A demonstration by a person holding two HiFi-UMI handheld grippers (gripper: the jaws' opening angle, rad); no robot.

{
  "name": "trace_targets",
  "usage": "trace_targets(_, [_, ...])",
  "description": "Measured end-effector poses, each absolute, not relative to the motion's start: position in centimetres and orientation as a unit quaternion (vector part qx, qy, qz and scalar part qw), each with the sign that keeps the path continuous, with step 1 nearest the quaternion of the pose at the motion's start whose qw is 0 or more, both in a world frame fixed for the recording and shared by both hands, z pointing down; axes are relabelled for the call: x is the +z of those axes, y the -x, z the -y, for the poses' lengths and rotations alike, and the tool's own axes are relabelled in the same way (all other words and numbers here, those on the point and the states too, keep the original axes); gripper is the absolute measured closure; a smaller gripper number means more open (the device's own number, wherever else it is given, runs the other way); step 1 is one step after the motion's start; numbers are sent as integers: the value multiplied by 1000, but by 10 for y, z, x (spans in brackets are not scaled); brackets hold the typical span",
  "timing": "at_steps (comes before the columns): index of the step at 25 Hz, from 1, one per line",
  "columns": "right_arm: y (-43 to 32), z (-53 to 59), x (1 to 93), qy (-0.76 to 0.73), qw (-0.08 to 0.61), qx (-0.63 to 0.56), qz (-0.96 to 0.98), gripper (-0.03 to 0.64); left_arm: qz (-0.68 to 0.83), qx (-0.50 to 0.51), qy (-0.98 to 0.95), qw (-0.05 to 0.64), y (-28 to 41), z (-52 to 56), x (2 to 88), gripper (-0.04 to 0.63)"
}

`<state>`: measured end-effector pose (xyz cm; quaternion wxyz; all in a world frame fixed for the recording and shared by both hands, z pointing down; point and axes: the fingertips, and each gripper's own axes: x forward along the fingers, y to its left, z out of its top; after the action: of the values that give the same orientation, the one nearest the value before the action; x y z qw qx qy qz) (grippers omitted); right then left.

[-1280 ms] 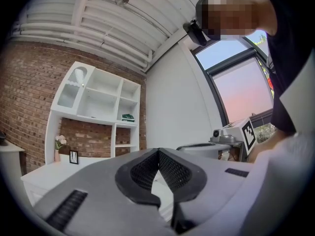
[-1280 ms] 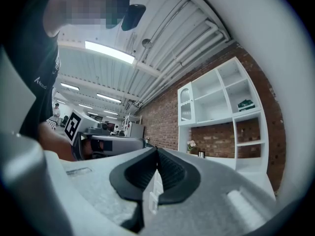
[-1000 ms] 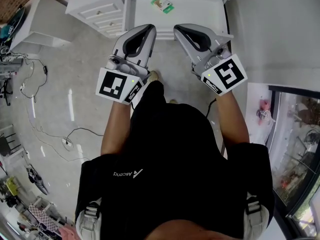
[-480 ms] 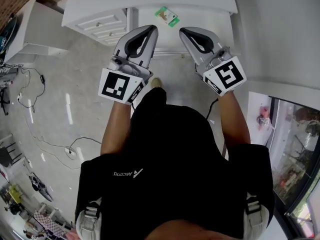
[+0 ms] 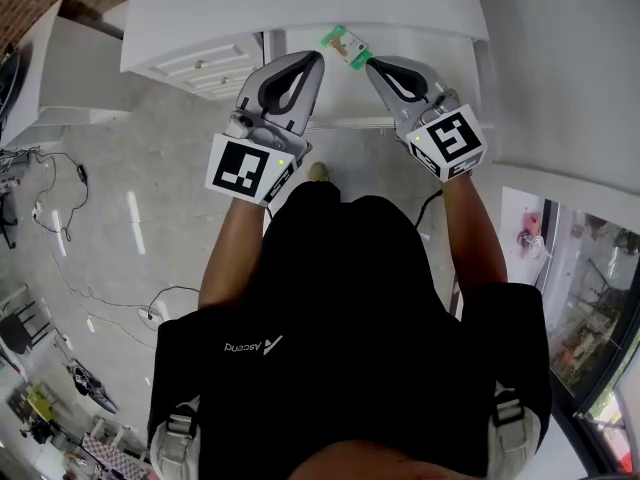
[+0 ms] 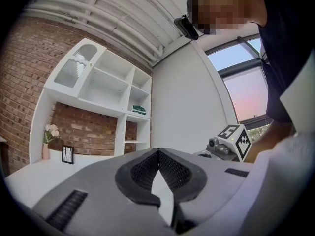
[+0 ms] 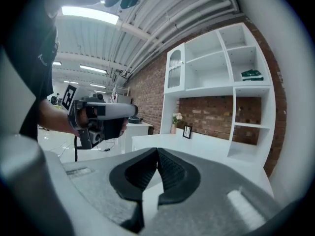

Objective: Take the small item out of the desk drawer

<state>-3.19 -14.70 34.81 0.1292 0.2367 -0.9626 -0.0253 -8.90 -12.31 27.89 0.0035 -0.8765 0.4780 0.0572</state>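
In the head view a white desk [image 5: 420, 8] stands ahead of me, with a stack of drawers [image 5: 200, 60] on its left side, all closed. A small green-and-white packet [image 5: 346, 42] lies on the desk top. My left gripper [image 5: 315, 59] is held over the desk's front edge, jaws shut and empty. My right gripper [image 5: 372, 65] is shut too, its tip just below and right of the packet, not touching it. In the left gripper view [image 6: 158, 151] and the right gripper view [image 7: 157, 149] the pads meet with nothing between them.
Cables [image 5: 70, 178] trail over the floor on the left. A glass-fronted cabinet [image 5: 590, 268] stands at the right. A white shelf unit [image 7: 221, 82] stands against a brick wall behind the desk, with a picture frame [image 7: 187, 131] and a vase of flowers [image 6: 48, 144].
Both grippers have moved forward toward the desk. The right gripper's tip has come close to the packet. Both stay shut.
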Motion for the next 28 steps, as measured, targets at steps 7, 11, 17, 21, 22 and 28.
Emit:
trace_targets(7, [50, 183, 399, -232, 210, -2, 950, 576, -478, 60, 876, -7, 109, 150, 291, 597])
trace_targets(11, [52, 204, 433, -225, 252, 14, 941, 533, -485, 57, 873, -13, 113, 165, 304, 597])
trace_targets(17, [51, 231, 496, -211, 307, 46, 927, 464, -499, 50, 865, -25, 115, 185, 325, 597])
trace_targets(21, [50, 246, 532, -210, 333, 66, 917, 411, -506, 40, 861, -35, 113, 197, 341, 597])
trace_targets(22, [51, 251, 541, -212, 340, 70, 914, 391, -508, 38, 860, -37, 114, 200, 344, 597])
trace_targets(28, [52, 275, 592, -216, 381, 88, 895, 324, -516, 35, 854, -47, 121, 215, 359, 597])
